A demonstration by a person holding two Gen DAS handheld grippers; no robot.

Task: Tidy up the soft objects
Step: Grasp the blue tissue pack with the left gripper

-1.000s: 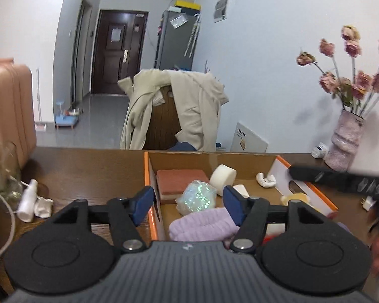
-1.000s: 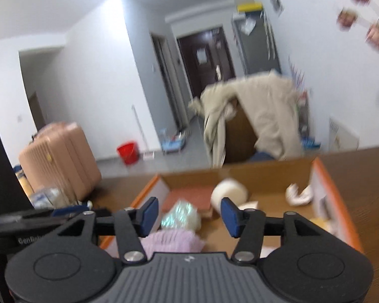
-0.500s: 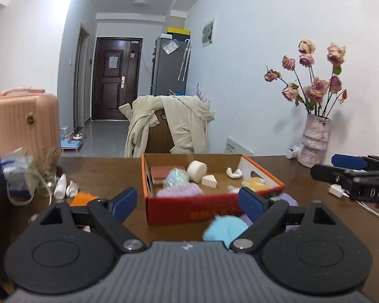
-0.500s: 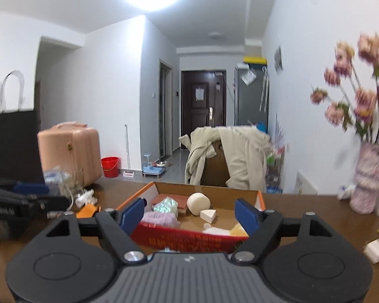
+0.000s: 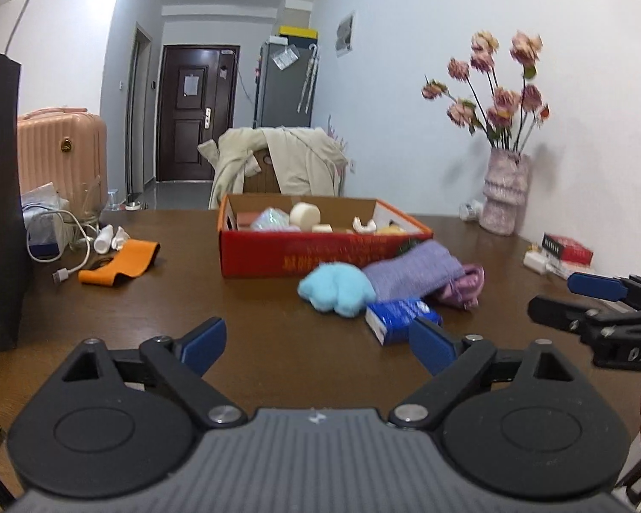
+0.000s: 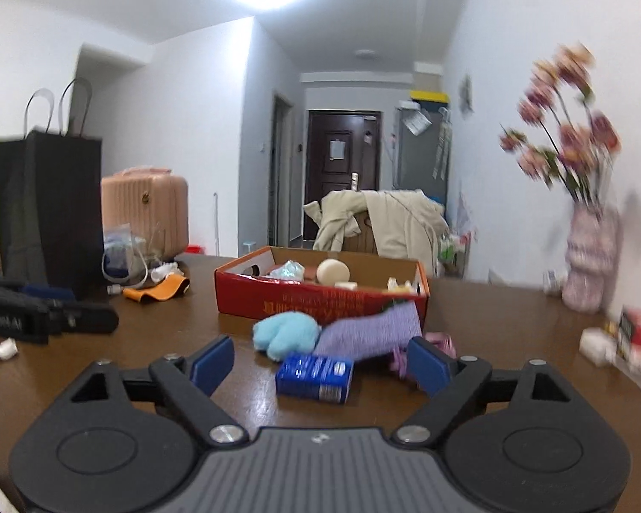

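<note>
Left wrist view: left gripper (image 5: 318, 344) with jaws spread wide, nothing between them, above brown wooden table (image 5: 158, 299). Ahead lie fluffy light-blue plush toy (image 5: 336, 290), lavender knitted cloth (image 5: 414, 267) touching it, crumpled pink-purple fabric (image 5: 466, 286) just right of that, and blue-white soft packet (image 5: 399, 318) nearest the right fingertip. Red cardboard box (image 5: 320, 252) behind the pile holds a cream foam cylinder (image 5: 304, 214), shiny iridescent pouch (image 5: 269, 220) and small white bits. Only this view shows right gripper (image 5: 577, 299) from the side at the right edge; its opening can't be judged here. Orange strap (image 5: 122, 263) and white cable (image 5: 70, 252) sit left; pink vase with dried roses (image 5: 504, 196) far right. Right wrist view: right gripper (image 6: 320, 363), jaws wide apart and empty, the blue packet (image 6: 314, 378) just beyond them, plush (image 6: 286, 335) and knit cloth (image 6: 369, 333) behind, box (image 6: 316, 299) further back. Only here: black paper bag (image 6: 49, 209) fully visible, left gripper's arm (image 6: 42, 320) at the left edge.
</note>
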